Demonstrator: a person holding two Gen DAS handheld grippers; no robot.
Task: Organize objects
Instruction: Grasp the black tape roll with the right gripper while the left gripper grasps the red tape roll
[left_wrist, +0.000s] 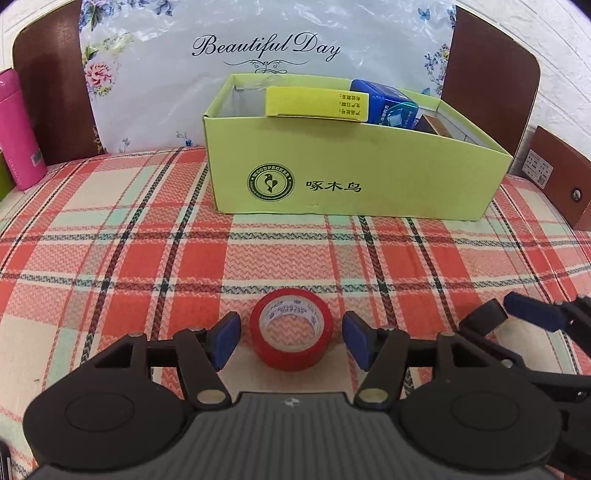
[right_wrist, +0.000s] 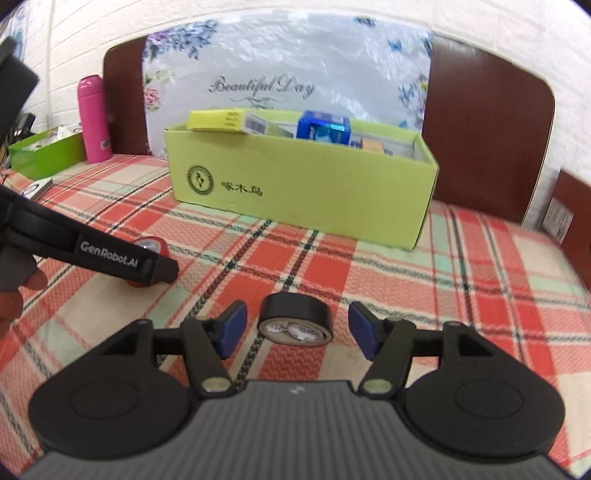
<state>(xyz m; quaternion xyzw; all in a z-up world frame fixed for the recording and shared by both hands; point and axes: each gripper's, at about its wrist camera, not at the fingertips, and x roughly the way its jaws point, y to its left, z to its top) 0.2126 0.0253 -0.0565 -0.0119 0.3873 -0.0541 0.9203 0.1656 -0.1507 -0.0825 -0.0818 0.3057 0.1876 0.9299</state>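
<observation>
A red tape roll (left_wrist: 290, 328) lies on the plaid cloth between the open blue pads of my left gripper (left_wrist: 291, 339), not touched. A black tape roll (right_wrist: 295, 323) lies between the open pads of my right gripper (right_wrist: 297, 330), also apart from them. The red roll also shows in the right wrist view (right_wrist: 153, 247), partly hidden behind the left gripper's body. The green cardboard box (left_wrist: 354, 177) stands farther back and holds a yellow box (left_wrist: 317, 105), a blue box (left_wrist: 384, 105) and other items. The box also shows in the right wrist view (right_wrist: 303, 184).
A pink bottle (left_wrist: 18, 129) stands at the left; it also shows in the right wrist view (right_wrist: 94, 118), beside a green tray (right_wrist: 46, 151). A brown box (left_wrist: 554, 177) sits at the right. A floral bag (left_wrist: 258, 55) leans on the brown headboard behind.
</observation>
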